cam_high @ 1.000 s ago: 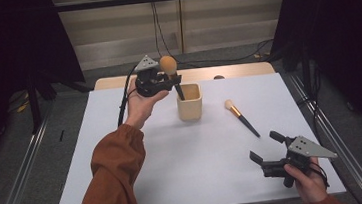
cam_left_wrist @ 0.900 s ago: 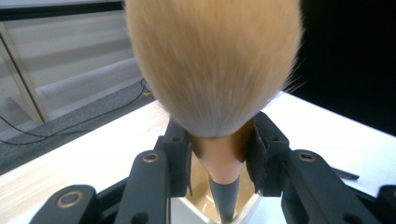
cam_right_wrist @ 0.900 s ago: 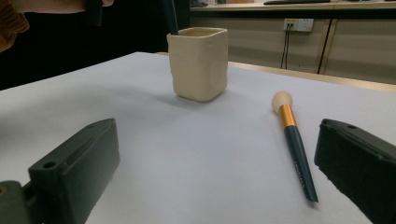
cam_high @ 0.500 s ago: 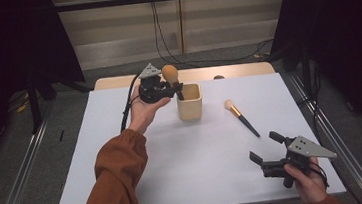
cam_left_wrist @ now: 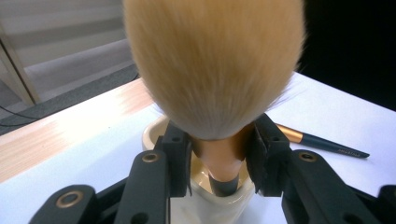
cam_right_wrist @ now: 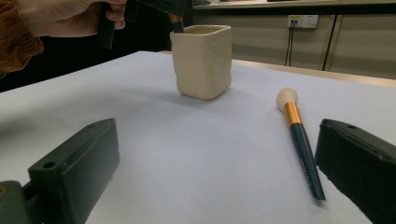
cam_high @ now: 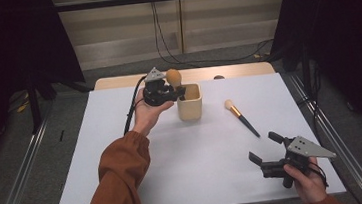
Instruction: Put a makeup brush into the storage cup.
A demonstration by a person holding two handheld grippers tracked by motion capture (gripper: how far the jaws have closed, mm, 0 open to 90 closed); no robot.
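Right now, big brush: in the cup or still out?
Partly in. The big brush stands upright, handle tip inside the cup, bristles above the rim, left gripper clamped on its ferrule.

A rust-orange sleeve (cam_high: 120, 173) of ribbed cloth is worn on the left arm, and its cuff is seen beside the left claw (cam_high: 180, 93). That claw is built of matt black blocks, capped by a grey three-cornered plate, with a black cable trailing from it. Brass-ringed screw holes are set in its jaw arms. The right claw (cam_high: 264, 148) is made the same way: black body, grey plate dotted with small holes, a brass-ringed hole near one jaw
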